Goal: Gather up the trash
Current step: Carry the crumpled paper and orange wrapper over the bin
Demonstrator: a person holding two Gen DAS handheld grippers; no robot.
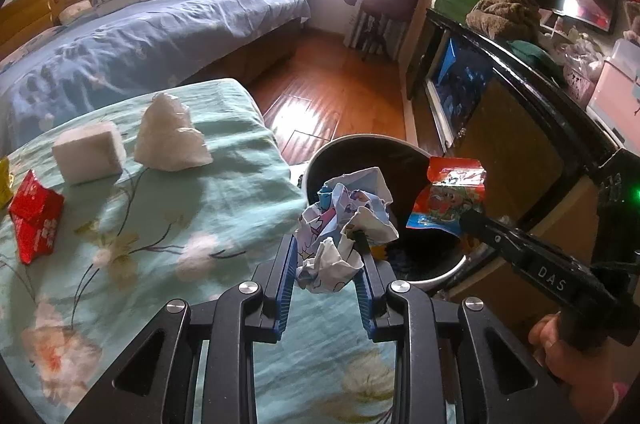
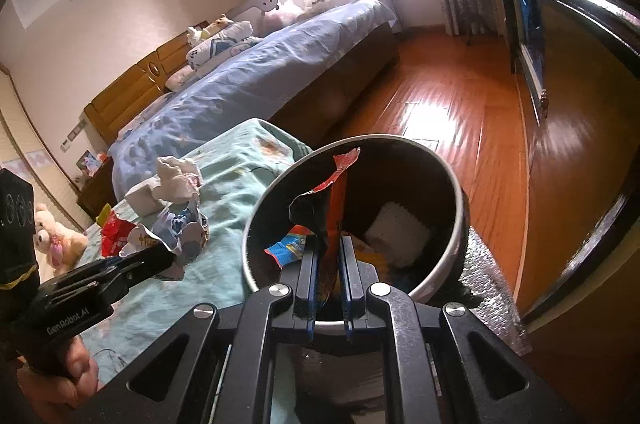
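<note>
My left gripper point(image 1: 326, 256) is shut on a crumpled blue-and-white printed paper point(image 1: 348, 220), held at the near rim of the round dark trash bin point(image 1: 320, 160). My right gripper point(image 2: 329, 244) is shut on a red snack wrapper point(image 2: 338, 184) and holds it over the bin's point(image 2: 452, 180) opening; the wrapper also shows in the left wrist view point(image 1: 448, 198). The bin holds a white pad point(image 2: 396, 232) and coloured wrappers point(image 2: 286, 248). On the teal flowered cloth point(image 1: 180, 208) lie a red wrapper point(image 1: 34, 212), a white block point(image 1: 88, 156) and a crumpled white tissue point(image 1: 170, 136).
A bed with blue bedding point(image 1: 140, 28) stands behind the cloth-covered surface. A dark cabinet with a glossy edge point(image 1: 520, 72) runs along the right. Wooden floor point(image 1: 332, 88) lies beyond the bin. A yellow wrapper edge point(image 1: 3, 180) sits at far left.
</note>
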